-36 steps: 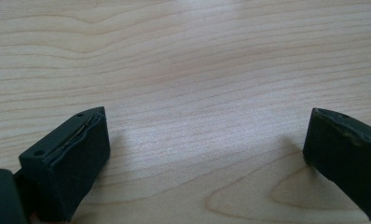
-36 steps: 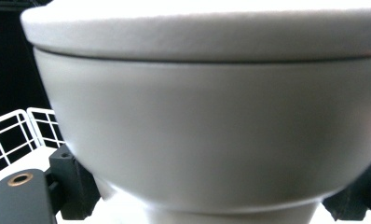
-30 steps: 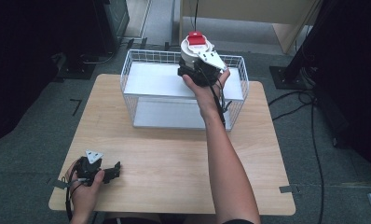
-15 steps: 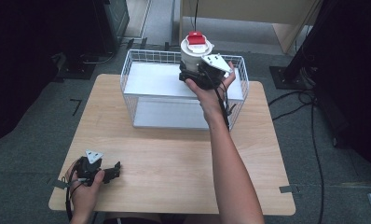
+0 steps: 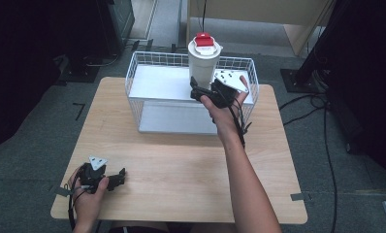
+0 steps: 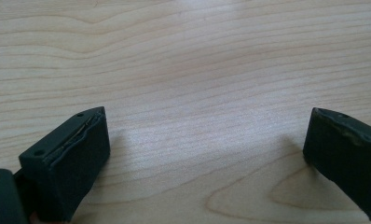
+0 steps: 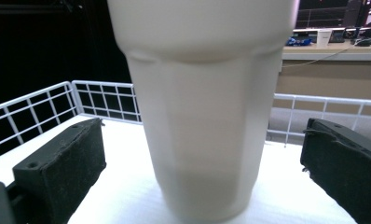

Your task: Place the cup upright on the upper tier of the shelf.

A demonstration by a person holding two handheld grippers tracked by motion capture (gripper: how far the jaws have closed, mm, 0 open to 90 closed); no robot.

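A white tumbler (image 5: 203,65) with a red lid (image 5: 204,40) stands upright on the white floor of the wire basket (image 5: 133,73), near its back right. My right gripper (image 5: 197,92) is open just in front of it, low inside the basket. In the right gripper view the tumbler (image 7: 202,93) rises between the jaws of the right gripper (image 7: 202,140), with a gap on each side and no contact. My left gripper (image 5: 118,175) rests open on the wooden table (image 5: 181,165) at the front left; the left gripper (image 6: 207,135) has bare wood between its jaws.
The basket's white wire walls (image 7: 104,100) rise around the tumbler. Dark stands and cables (image 5: 327,111) lie on the floor right of the table. A wooden cabinet (image 5: 259,12) stands behind the basket.
My right gripper has drawn back toward the person and sunk lower, its jaws now apart from the tumbler, which stands in the basket. The left gripper has not moved.
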